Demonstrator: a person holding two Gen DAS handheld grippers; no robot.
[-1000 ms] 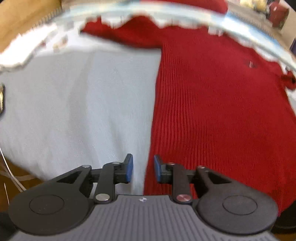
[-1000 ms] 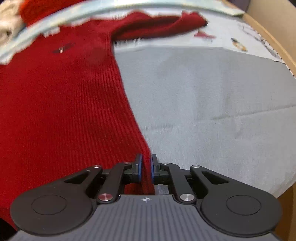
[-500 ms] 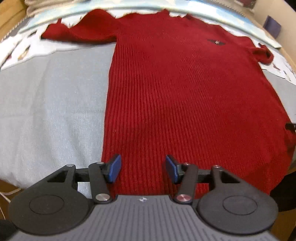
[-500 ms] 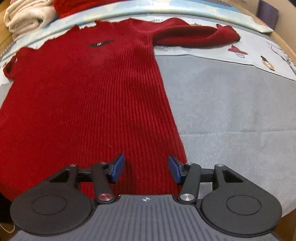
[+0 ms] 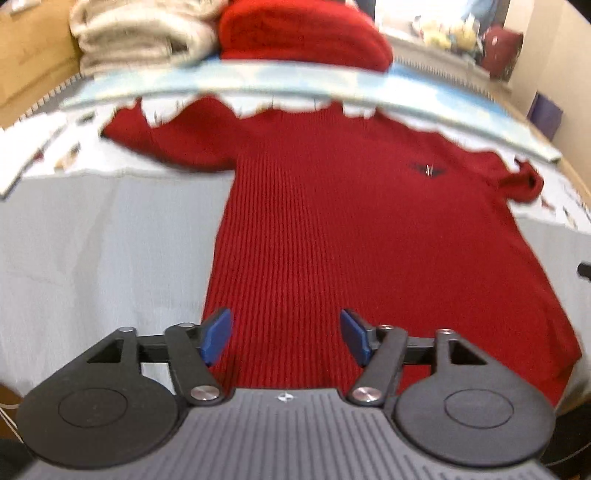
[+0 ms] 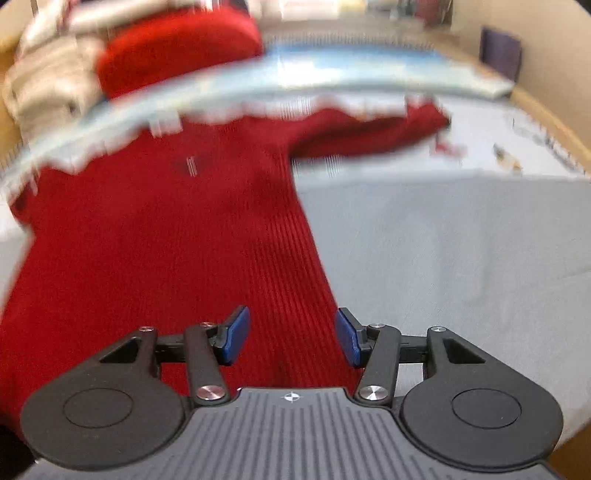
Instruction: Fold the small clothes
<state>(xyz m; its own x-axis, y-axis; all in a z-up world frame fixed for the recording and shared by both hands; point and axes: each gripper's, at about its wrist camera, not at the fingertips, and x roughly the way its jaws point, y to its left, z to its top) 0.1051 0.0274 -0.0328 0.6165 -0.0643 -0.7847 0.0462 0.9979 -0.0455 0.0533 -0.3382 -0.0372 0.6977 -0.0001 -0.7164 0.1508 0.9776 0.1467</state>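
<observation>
A red ribbed sweater (image 5: 351, 229) lies flat, front up, on a grey cloth-covered table (image 5: 92, 251), sleeves spread near the far edge. My left gripper (image 5: 284, 338) is open and empty above the sweater's bottom left hem. My right gripper (image 6: 291, 338) is open and empty above the sweater (image 6: 166, 240) at its bottom right hem. A small dark logo (image 5: 428, 170) marks the chest. The right wrist view is blurred by motion.
Beyond the table's far edge lie a folded red garment (image 5: 303, 33) and folded cream garments (image 5: 140, 33). A pale blue printed strip (image 5: 295, 81) runs along the far edge. The grey table cloth (image 6: 461, 258) spreads out to the right of the sweater.
Both grippers opened wide, letting go of the sweater's bottom corners. Both pulled back and up, so the whole sweater and the stacked garments behind it now show.
</observation>
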